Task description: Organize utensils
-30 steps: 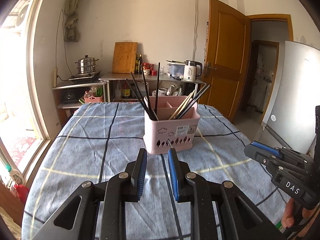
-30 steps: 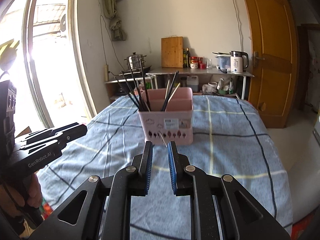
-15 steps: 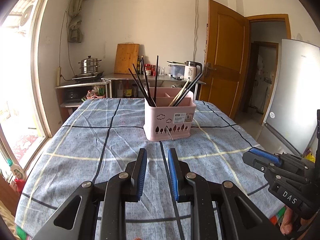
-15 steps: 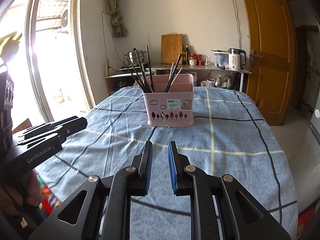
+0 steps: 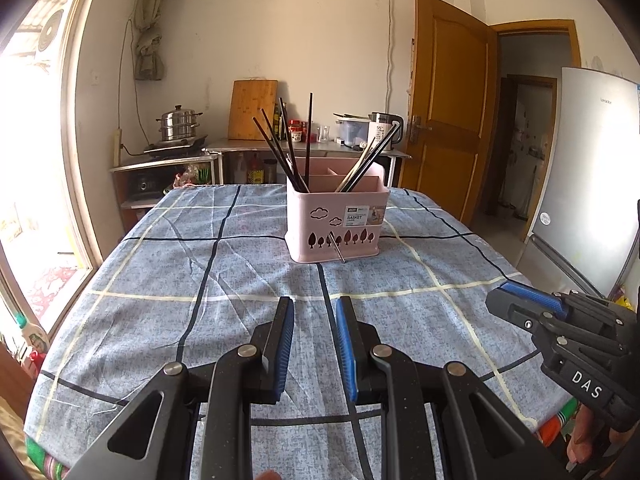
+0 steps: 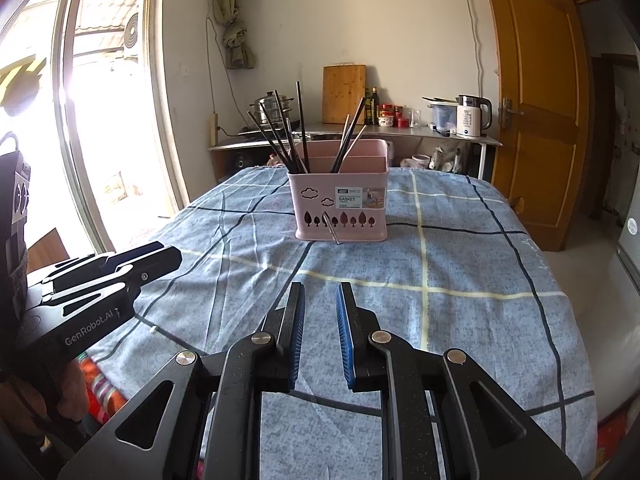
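Left wrist view first: the left gripper [image 5: 314,312] is seen low over the near part of the table [image 5: 160,280], which is covered with a blue checked cloth. Its blue pads are set a narrow gap apart and nothing is held between them. The pink utensil basket [image 5: 338,222] is parked further back on the table, roughly centre. Dark chopsticks [image 5: 294,148] are fanned out of its left compartment, and a few more lean out of the right one. One thin metal utensil [image 5: 337,247] is propped against the basket's front wall, tip on the cloth. The right gripper [image 5: 520,300] is spotted off to the right by the table edge.

Right wrist view: same deal, the right gripper [image 6: 320,308] is kept slightly parted with nothing gripped, well short of the basket [image 6: 340,204]. The left gripper [image 6: 132,264] is seen at the left, empty too as far as can be told.
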`<action>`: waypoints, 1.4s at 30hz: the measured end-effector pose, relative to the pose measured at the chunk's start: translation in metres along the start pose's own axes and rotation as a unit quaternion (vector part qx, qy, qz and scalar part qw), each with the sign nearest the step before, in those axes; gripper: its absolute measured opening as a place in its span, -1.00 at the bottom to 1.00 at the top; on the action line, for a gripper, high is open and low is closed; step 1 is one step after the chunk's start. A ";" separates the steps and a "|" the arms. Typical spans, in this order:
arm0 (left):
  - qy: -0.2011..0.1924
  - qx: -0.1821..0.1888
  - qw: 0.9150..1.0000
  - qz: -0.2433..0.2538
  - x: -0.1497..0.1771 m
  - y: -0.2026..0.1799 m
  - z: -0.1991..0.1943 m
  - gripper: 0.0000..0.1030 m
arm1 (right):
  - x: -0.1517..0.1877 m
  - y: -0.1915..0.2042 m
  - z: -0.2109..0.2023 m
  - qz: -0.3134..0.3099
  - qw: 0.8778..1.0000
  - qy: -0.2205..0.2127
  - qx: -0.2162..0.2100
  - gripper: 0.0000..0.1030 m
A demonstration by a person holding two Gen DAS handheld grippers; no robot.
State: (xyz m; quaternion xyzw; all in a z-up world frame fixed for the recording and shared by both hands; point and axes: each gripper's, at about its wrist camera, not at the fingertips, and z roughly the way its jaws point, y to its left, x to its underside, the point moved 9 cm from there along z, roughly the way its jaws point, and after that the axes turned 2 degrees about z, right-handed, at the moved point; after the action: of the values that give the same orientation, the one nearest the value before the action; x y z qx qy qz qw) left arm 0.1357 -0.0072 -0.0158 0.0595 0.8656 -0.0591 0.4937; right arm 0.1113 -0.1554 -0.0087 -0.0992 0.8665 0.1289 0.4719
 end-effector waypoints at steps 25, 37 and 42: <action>0.003 0.000 1.000 0.004 0.002 -0.001 0.004 -0.59 | -0.002 -0.002 0.000 0.002 1.000 0.002 0.007 -0.67; 0.005 0.000 1.000 0.007 0.002 -0.002 0.006 -0.59 | -0.002 -0.002 0.000 0.002 1.000 0.003 0.007 -0.67; 0.004 -0.001 1.000 0.008 0.003 -0.003 0.006 -0.59 | -0.002 -0.003 0.000 0.003 1.000 0.004 0.008 -0.67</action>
State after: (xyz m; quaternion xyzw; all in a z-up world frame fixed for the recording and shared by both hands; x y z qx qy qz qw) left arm 0.1388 -0.0106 -0.0213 0.0661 0.8673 -0.0544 0.4904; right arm 0.1129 -0.1578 -0.0075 -0.0933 0.8695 0.1229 0.4693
